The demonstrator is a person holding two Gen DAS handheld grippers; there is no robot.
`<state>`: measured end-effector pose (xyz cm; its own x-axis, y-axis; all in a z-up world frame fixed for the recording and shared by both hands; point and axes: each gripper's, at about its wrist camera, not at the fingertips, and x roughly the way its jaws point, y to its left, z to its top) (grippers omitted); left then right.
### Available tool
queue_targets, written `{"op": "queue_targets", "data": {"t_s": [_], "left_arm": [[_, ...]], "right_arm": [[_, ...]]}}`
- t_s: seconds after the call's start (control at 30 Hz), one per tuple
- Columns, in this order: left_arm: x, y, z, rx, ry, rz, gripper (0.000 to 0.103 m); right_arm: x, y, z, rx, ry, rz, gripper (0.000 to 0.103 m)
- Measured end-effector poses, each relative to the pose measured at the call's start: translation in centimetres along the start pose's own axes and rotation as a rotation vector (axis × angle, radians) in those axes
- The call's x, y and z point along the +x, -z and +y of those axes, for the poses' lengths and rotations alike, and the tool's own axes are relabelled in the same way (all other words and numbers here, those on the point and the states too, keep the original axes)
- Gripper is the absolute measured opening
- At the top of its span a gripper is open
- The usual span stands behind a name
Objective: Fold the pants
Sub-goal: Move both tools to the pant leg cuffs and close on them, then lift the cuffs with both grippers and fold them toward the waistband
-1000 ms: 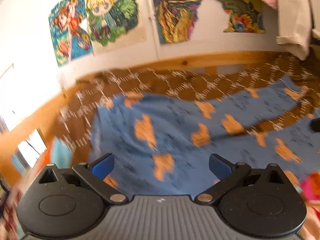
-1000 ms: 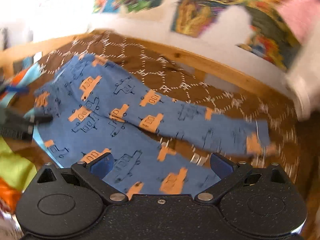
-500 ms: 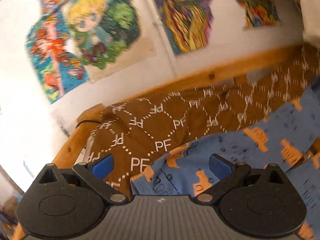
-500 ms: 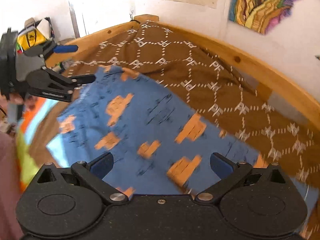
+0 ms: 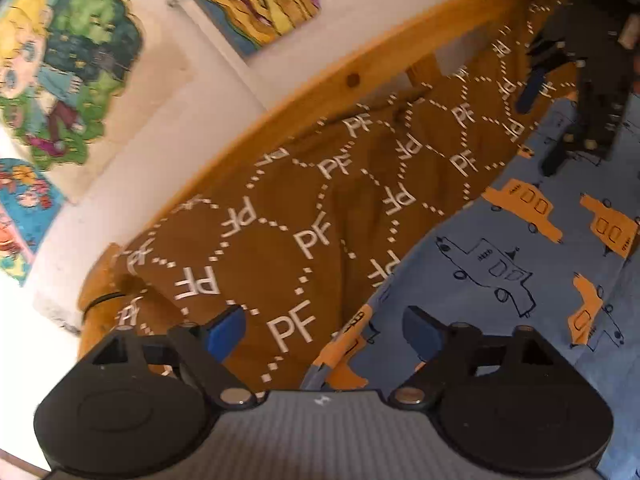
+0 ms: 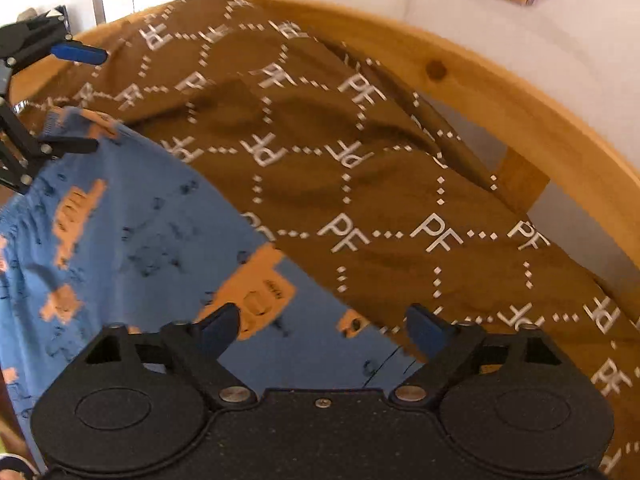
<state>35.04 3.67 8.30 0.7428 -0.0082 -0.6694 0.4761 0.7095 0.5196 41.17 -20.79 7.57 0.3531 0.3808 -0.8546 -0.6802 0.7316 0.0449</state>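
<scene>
Starting at my left, the left hand-held gripper (image 5: 322, 330) points down at the corner of the pants (image 5: 540, 280), where the fabric edge meets the blanket (image 5: 320, 200). Its jaws are closing but not yet pressing: the blue pads stand apart, one over the brown blanket, the other over the blue cloth, with the pants' edge lying between them. The pants, blue with orange and outlined cars, lie spread flat on the bed, on top of the brown blanket printed with white "PF" letters. Behind the blanket runs the wooden bed rail (image 5: 360, 76), and above it the wall carries a cartoon poster (image 5: 68, 56). Further right, the right hand-held gripper (image 6: 322, 330) is likewise closing with nothing clamped; its pads straddle the pants' far edge, one pad over an orange car, the other at the blanket border. From this camera the pants (image 6: 140, 240) run away to the left, where the left hand-held gripper (image 6: 56, 96) appears at the corner of the fabric. I cannot tell whether any pad touches the cloth.
</scene>
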Motion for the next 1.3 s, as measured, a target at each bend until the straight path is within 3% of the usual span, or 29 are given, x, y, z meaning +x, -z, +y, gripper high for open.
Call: {"op": "queue_targets", "data": {"t_s": [0.13,0.3,0.4,0.43,0.5,0.57,0.6,0.7,0.93,1.07,1.17,1.3], "left_arm": [[0.9,-0.6,0.2,0.034,0.057,0.032,0.062],[2.2,-0.9,0.5,0.018,0.105,0.107,0.015],[2.4,-0.5,0.2,0.015,0.082,0.113,0.007],[2.3,-0.4,0.2,0.007,0.074,0.11,0.006],[2.0,-0.3,0.2,-0.017,0.062,0.102,0.005],[1.4,-0.3,0.3,-0.031,0.049,0.09,0.004],[1.0,-0.3,0.2,-0.031,0.04,0.08,0.004],[-0.1,-0.5,-0.1,-0.023,0.013,0.053,0.002],[-1.4,-1.9,0.8,-0.102,-0.078,0.031,0.001],[0.7,-2.3,1.6,-0.177,-0.117,0.078,0.002],[2.8,-2.1,1.7,-0.191,-0.116,0.125,0.003],[3.2,-1.6,2.6,-0.222,-0.086,0.119,0.009]], "right_arm": [[1.7,-0.4,-1.4,-0.027,-0.079,0.016,0.081],[3.4,0.0,-2.1,-0.055,-0.104,0.069,0.064],[3.8,1.0,-2.3,-0.099,-0.085,0.091,0.063],[3.8,1.2,-2.5,-0.091,-0.093,0.09,0.061],[3.9,1.5,-3.1,-0.054,-0.115,0.088,0.039],[4.1,1.9,-3.0,-0.044,-0.125,0.078,0.025],[4.0,2.2,-2.5,-0.07,-0.119,0.066,0.016],[3.4,2.8,-0.7,-0.155,-0.06,0.039,0.002],[1.0,1.4,-0.2,-0.16,0.112,-0.113,0.001],[0.5,-0.6,-1.5,-0.09,0.191,-0.216,0.002],[2.8,-1.2,-0.9,-0.097,0.239,-0.168,0.005],[4.5,-0.4,-1.0,-0.081,0.232,-0.123,0.021]]}}
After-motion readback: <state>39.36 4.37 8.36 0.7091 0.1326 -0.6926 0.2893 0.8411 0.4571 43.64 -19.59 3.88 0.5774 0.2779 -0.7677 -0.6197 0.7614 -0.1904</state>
